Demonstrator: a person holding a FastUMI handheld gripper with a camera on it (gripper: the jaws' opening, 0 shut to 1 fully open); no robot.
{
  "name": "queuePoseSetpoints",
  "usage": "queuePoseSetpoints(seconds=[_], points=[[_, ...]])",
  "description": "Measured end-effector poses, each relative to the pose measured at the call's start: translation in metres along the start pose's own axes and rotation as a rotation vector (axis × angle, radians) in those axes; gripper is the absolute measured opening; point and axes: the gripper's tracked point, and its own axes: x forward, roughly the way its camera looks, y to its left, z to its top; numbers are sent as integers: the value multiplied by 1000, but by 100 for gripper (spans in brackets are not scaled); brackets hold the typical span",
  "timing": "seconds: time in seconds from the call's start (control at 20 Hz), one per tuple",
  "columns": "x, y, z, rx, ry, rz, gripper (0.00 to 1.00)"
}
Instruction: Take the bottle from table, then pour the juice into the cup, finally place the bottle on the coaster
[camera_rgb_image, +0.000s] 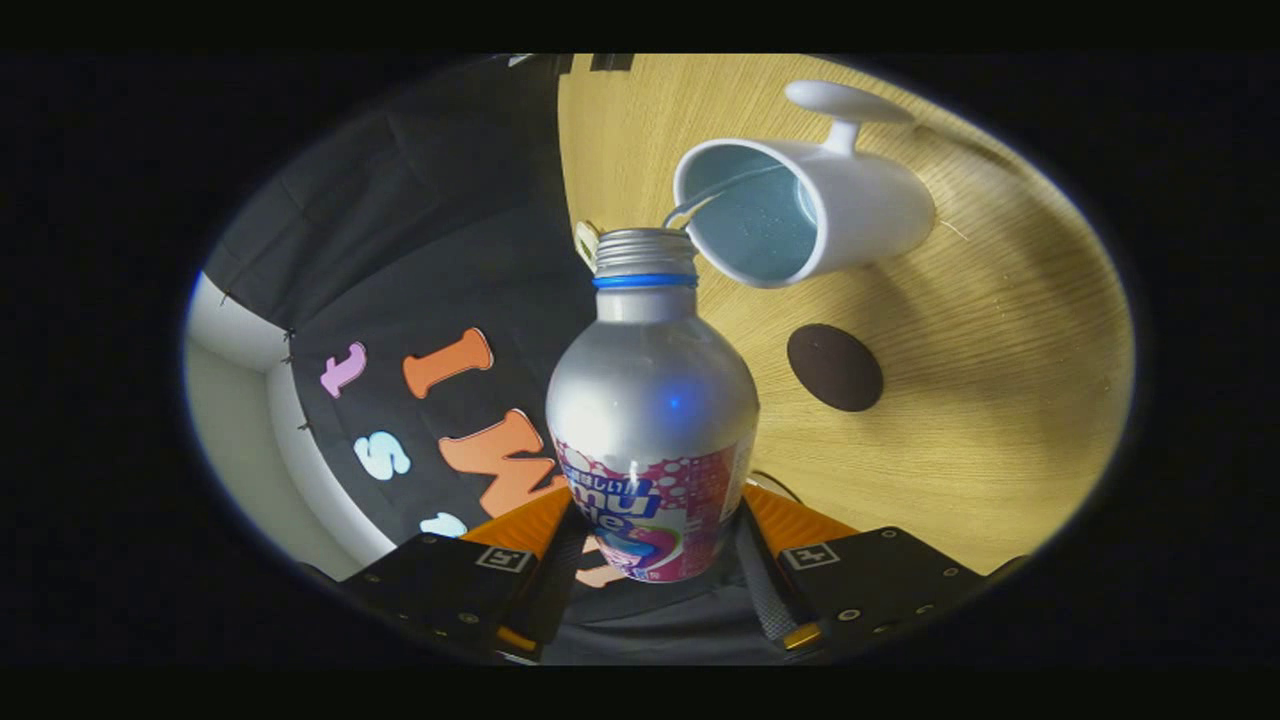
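Observation:
A silver bottle (650, 400) with a pink label and a blue neck ring is held between my two fingers, and my gripper (655, 545) is shut on its lower body. The whole view is rolled, so the bottle is tipped toward the table. Its open threaded mouth sits right at the rim of a white cup (810, 205) with a pale blue inside and a handle. A thin stream of liquid runs from the mouth into the cup. A dark round coaster (834, 367) lies on the wooden table (980, 400), beside the bottle and nearer to me than the cup.
The black cloth booth wall (420, 250) rises along the table's far edge, behind the bottle. A pale wall or panel (235, 400) shows past the cloth's edge. Bare wood lies around the coaster and the cup.

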Motion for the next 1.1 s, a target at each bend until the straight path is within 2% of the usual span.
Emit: queuePoseSetpoints(seconds=[1.1], points=[[-1,2,-4,98,-6,-7,75]])
